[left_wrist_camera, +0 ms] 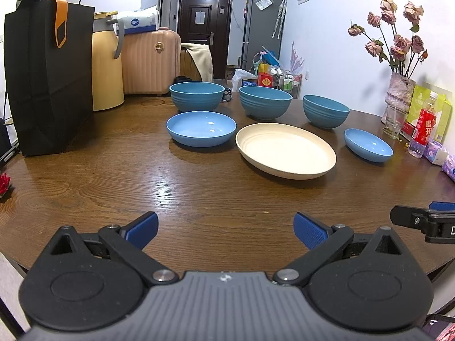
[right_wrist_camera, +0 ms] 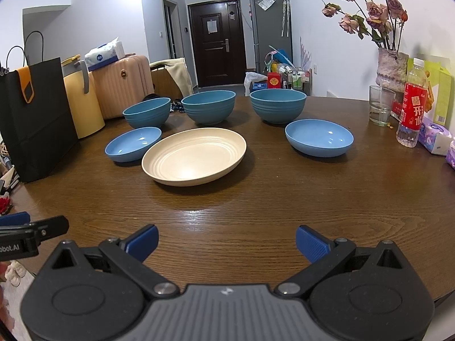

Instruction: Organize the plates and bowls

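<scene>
Both tools, left tool (left_wrist_camera: 226, 228) and right tool (right_wrist_camera: 227, 241), hover with fingers wide apart, empty, over the brown surface (left_wrist_camera: 199, 196). Beyond lie the cream plate (right_wrist_camera: 194, 159), three deep blue bowls (right_wrist_camera: 277, 105), two shallow blue dishes (right_wrist_camera: 319, 141).

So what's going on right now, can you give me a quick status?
Left gripper and right gripper open, empty, over the near table. Three deep bowls, two shallow blue dishes and cream plate unstacked. Nothing in the way.
</scene>
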The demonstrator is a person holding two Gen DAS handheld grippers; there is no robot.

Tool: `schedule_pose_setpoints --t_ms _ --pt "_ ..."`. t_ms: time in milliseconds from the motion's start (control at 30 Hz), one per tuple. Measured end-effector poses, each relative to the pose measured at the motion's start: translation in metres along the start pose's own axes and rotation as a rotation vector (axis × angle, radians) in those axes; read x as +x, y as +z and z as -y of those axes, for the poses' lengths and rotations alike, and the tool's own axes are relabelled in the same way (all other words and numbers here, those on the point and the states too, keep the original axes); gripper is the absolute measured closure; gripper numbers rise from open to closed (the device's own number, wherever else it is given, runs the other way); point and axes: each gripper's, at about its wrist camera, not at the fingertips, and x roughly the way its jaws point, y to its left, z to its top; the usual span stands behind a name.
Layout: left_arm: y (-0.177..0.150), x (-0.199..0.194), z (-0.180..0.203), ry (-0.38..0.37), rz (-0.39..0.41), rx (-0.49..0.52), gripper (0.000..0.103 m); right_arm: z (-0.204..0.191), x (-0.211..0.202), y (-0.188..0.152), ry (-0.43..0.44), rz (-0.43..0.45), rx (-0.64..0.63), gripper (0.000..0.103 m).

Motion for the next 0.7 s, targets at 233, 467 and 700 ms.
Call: schedule_pose_setpoints --t_ms 233,467,700 --pt "0.004 0.001 0.002 0.003 0.004 0.004 0.0 0.001 0.003 0.002 -0.001 0.004 -0.008 0.0" --pt "0.009 0.007 0.003 0.013 0.009 0.006 0.0 -0.001 0.009 0.012 -0.007 0.018 -0.031 0.0" --pt "0.015 0.017 0.003 0.025 0.001 -0.002 0.0 0.0 0.018 0.022 -0.012 0.03 -0.035 0.0"
